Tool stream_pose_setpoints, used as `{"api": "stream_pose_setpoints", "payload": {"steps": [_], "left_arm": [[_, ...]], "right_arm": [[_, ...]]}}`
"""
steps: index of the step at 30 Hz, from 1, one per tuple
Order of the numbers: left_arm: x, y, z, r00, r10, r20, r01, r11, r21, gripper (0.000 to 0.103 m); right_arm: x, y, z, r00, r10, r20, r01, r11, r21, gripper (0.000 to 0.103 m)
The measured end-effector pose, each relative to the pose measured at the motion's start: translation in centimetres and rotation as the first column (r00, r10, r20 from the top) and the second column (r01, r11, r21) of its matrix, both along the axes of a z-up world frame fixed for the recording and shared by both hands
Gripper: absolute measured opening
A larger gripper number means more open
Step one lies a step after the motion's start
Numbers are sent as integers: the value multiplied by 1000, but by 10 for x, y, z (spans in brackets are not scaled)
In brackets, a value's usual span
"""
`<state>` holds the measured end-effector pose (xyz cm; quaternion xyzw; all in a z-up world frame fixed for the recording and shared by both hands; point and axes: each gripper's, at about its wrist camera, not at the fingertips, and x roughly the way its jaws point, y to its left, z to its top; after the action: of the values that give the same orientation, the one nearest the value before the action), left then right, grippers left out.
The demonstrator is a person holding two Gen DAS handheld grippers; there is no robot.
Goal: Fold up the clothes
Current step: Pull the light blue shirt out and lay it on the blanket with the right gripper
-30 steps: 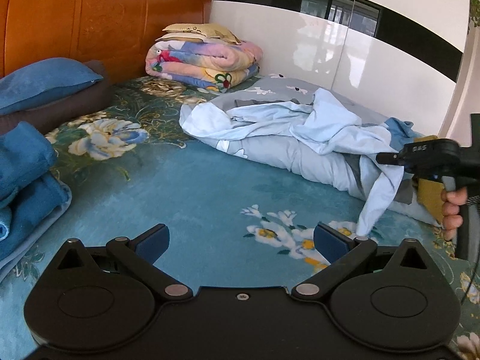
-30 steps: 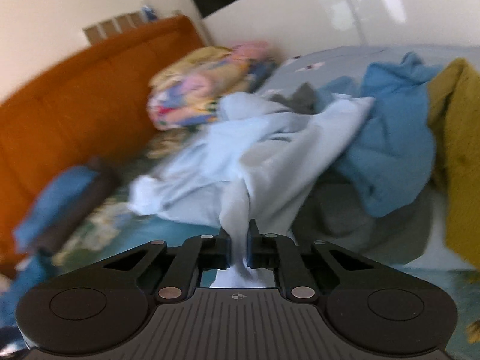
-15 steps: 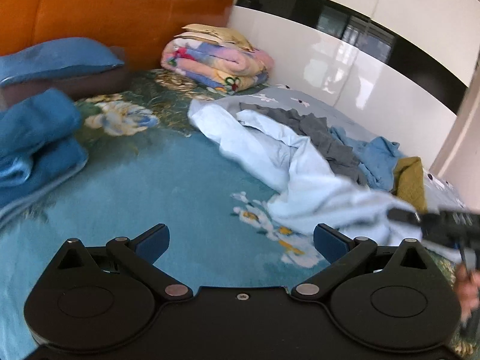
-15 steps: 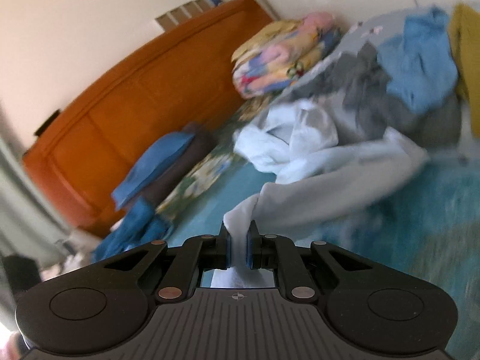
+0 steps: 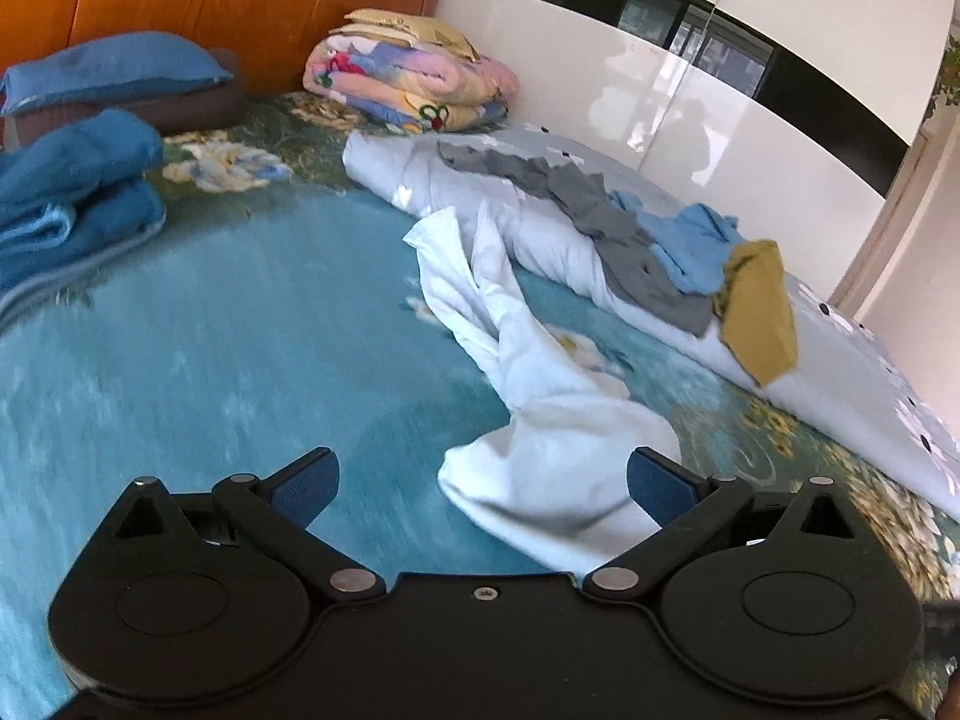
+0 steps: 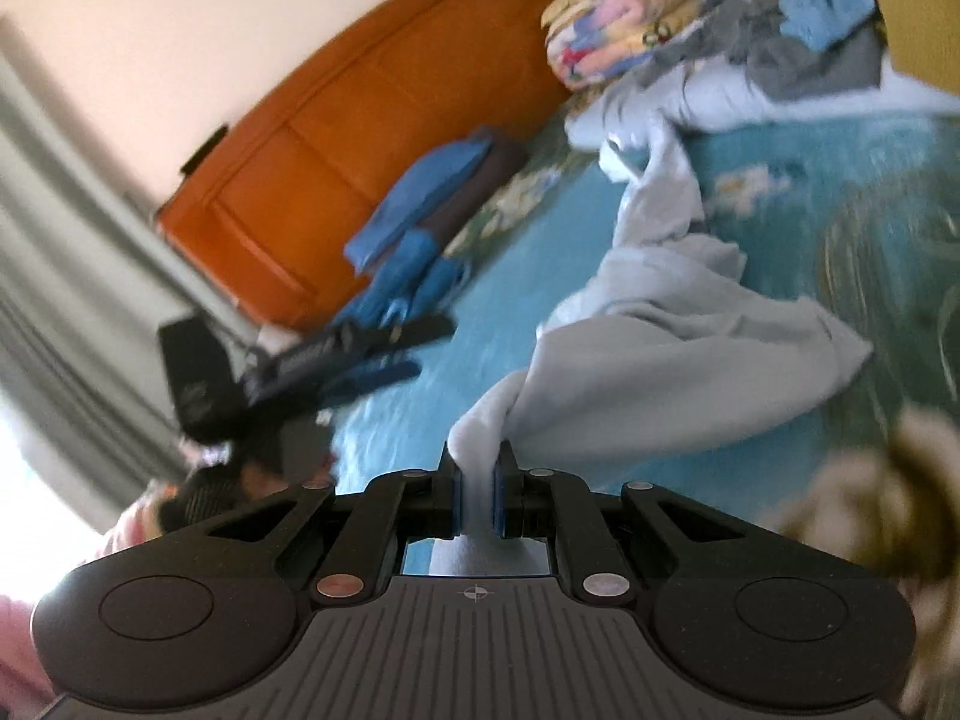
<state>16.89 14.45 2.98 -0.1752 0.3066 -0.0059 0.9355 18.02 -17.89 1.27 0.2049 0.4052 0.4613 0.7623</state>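
The right gripper [image 6: 477, 495] stays clenched on the pale blue garment [image 6: 678, 354]; the left gripper [image 5: 480, 480] hangs released just behind its near end; dragged off the far clothes pile [image 5: 660, 240], it now trails across the bedspread [image 5: 240, 324], ready for spreading.

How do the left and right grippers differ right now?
The left gripper is wide open and holds nothing; the right gripper is shut on the pale blue garment. The garment trails away from the right one, but only lies ahead of the left. Both are black with blue pads.
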Motion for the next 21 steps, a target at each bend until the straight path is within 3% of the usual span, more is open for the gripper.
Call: {"api": "stream_pose_setpoints", "payload": {"steps": [6, 10, 15, 17, 19, 21], "left_arm": [[-25, -15, -8, 1000, -12, -21, 12, 1000, -21, 101], [-31, -20, -12, 999, -13, -36, 12, 1000, -24, 101], [-33, -21, -7, 999, -20, -29, 19, 1000, -25, 101], [-34, -19, -4, 1000, -22, -20, 21, 1000, -20, 101], [-33, -18, -5, 1000, -22, -20, 22, 1000, -17, 101], [-32, -16, -5, 1000, -22, -21, 22, 1000, -14, 101]], "right_arm": [[-55, -11, -13, 997, 44, -59, -45, 999, -20, 8], [-62, -11, -24, 997, 21, -68, -27, 997, -75, 9], [-64, -6, -10, 1000, 20, 0, -20, 985, -172, 13], [-68, -13, 2, 999, 18, 35, -12, 986, -168, 18], [-72, -26, 12, 998, 3, 70, 7, 989, -146, 41], [-69, -39, 20, 993, -43, 109, 57, 990, -127, 43]]}}
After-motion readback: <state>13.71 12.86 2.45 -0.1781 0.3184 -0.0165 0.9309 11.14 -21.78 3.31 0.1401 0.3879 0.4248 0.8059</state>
